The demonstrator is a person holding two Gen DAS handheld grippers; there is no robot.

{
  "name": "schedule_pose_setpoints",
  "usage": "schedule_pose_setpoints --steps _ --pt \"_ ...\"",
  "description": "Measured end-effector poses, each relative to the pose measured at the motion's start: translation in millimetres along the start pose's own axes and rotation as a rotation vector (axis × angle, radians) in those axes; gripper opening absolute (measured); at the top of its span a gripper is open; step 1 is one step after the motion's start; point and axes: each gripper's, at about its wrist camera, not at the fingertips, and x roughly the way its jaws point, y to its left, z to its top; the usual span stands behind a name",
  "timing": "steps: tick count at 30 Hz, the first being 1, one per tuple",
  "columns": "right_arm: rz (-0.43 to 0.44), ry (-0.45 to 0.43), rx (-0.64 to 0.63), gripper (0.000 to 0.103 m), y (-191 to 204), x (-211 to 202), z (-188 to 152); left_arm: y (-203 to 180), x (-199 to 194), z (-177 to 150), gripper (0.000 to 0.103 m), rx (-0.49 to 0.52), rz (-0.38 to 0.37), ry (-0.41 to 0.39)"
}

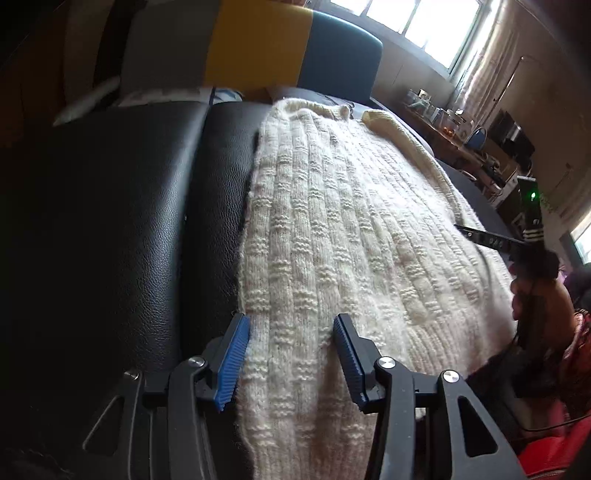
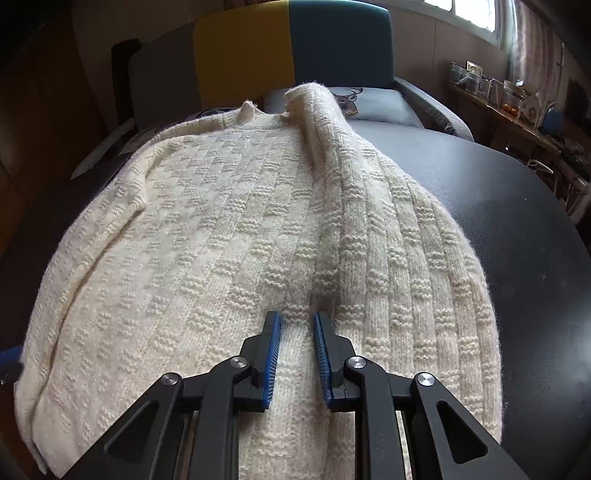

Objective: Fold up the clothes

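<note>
- Cream knit sweater [image 2: 229, 236] lies spread on a black leather surface [image 2: 517, 221]; in right wrist view it fills the middle, running from 6 o'clock up to 12.
- R side of sweater is folded over onto the body: a long raised fold [image 2: 354, 192] runs from the collar end at 12 o'clock down toward 6.
- Right gripper [image 2: 297, 354] at 6 o'clock, low over the knit w/ jaws a narrow gap apart; a strip of knit sits between the blue pads [image 2: 271, 363]. Can't tell if pads actually pinch it.
- Left gripper [image 1: 291, 354] at 6 o'clock in left wrist view, jaws wide apart, nothing held. Its left pad is at the sweater's left edge, the other over the knit.
- In left wrist view sweater [image 1: 351, 229] runs from 6 to 12 o'clock, bare leather [image 1: 129, 221] at 9.
- Other gripper & a hand [image 1: 532, 291] show at 3 o'clock in left wrist view, at the sweater's far side.
- Beyond the sweater at 12: chair back w/ yellow & teal panels [image 2: 291, 48]; cushion w/ deer print [image 2: 376, 107] just behind the fold's top.
- Window [image 1: 424, 26] at 1 o'clock, cluttered shelf [image 2: 517, 107] at 2.
</note>
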Motion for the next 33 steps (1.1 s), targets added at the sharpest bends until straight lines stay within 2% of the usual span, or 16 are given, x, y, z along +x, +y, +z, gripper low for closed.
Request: schedule_pose_setpoints --steps 2,3,4,8,13,17,19,25,29,33 --pt "-0.005 -0.011 0.002 0.02 2.7 -0.3 -1.8 -2.8 0.7 -3.5 0.039 0.005 0.001 -0.018" --pt "-0.008 -0.017 0.003 0.02 4.0 -0.5 -2.7 -4.2 0.9 -5.2 0.022 0.01 0.002 -0.026" --pt "-0.01 -0.02 0.003 0.02 3.7 -1.4 -3.7 -5.0 0.5 -6.0 0.012 0.003 -0.007 -0.028" --pt "-0.006 -0.024 0.003 0.02 2.2 -2.3 -4.6 -4.7 -9.5 -1.3 0.01 -0.018 -0.007 -0.031" --pt "0.008 -0.022 0.017 0.02 0.4 -0.7 -4.4 3.2 -42.8 23.7 0.01 0.055 0.059 -0.087" --pt "0.003 -0.024 0.017 0.02 0.9 -0.6 -6.0 25.1 -63.0 51.7 0.01 0.103 0.159 -0.107" --pt "0.003 -0.022 0.017 0.02 0.6 -0.9 -6.9 41.1 -67.9 67.1 0.01 0.141 0.235 -0.109" --pt "-0.001 -0.017 0.013 0.02 1.3 -0.2 -5.8 108.6 -50.4 109.9 0.01 0.14 0.419 -0.029" --pt "-0.015 -0.012 -0.002 0.02 4.2 2.7 -4.1 156.8 -29.3 126.7 0.01 0.099 0.499 0.029" --pt "-0.027 -0.004 -0.012 0.02 5.6 4.6 -1.8 183.2 -4.5 134.3 0.012 0.079 0.574 0.059"
